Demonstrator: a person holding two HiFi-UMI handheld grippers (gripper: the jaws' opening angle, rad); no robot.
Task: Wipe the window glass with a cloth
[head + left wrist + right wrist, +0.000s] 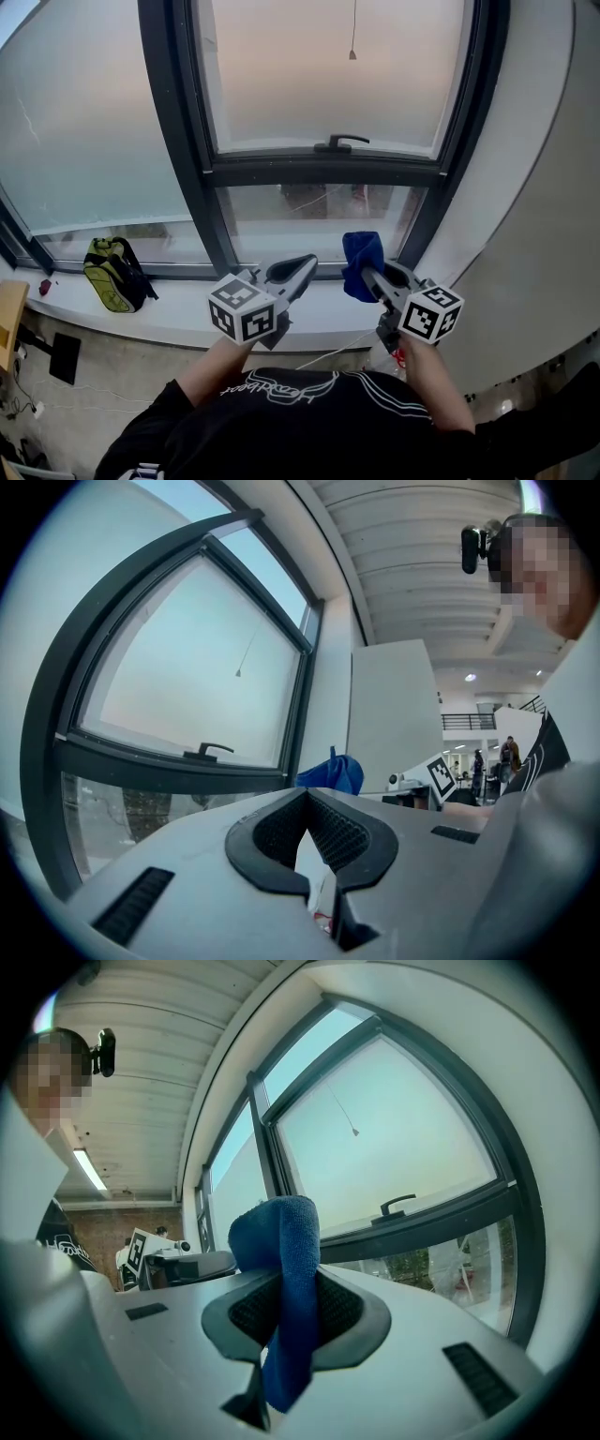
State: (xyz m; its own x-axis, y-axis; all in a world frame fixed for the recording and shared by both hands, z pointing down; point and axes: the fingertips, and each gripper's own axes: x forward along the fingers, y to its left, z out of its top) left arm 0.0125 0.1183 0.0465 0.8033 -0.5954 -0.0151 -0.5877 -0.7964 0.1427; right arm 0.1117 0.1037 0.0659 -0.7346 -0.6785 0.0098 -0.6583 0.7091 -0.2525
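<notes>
while the right gripper (375, 277) is clenched on the blue cloth (361, 255), facing the window glass (328, 75) at 12 o'clock, the left gripper (302, 269) at its 9 o'clock is closed on nothing.

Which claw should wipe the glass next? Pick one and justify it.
Right. The right claw is shut on the blue microfibre cloth, facing the dark-framed window glass; the left claw is shut with nothing in it.

My reach to upper pane (328, 66) open — window handle (339, 142) juts off lower rail (272, 171); backpack (112, 274) well left on sill (178, 317).
</notes>
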